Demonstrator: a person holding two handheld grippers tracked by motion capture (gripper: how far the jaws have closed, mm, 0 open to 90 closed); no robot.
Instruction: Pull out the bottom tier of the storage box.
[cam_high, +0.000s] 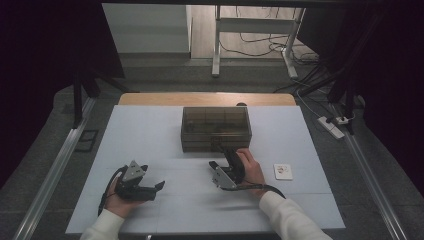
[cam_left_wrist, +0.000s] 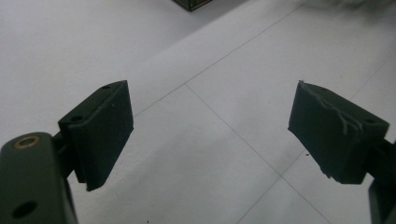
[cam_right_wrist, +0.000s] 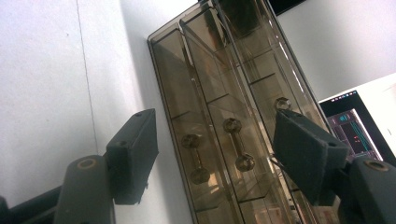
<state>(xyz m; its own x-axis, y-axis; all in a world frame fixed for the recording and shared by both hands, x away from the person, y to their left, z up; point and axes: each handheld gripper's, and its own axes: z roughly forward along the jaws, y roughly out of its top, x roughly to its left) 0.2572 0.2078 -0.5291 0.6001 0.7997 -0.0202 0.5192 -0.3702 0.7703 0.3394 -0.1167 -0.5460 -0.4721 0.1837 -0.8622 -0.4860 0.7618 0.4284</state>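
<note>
- Two grippers over the white counter: right gripper meets the smoky drawer box mid-counter; left gripper waits aside.
- Left fingers released, spread above bare counter.
- Right fingers apart, straddling a drawer handle, seemingly lining up a pull.

- Table had a pale tiled top, wood edge at the far side.
- Smoky see-through drawer box sat mid-table toward the back.
- Small white card lay near the right edge.
</note>
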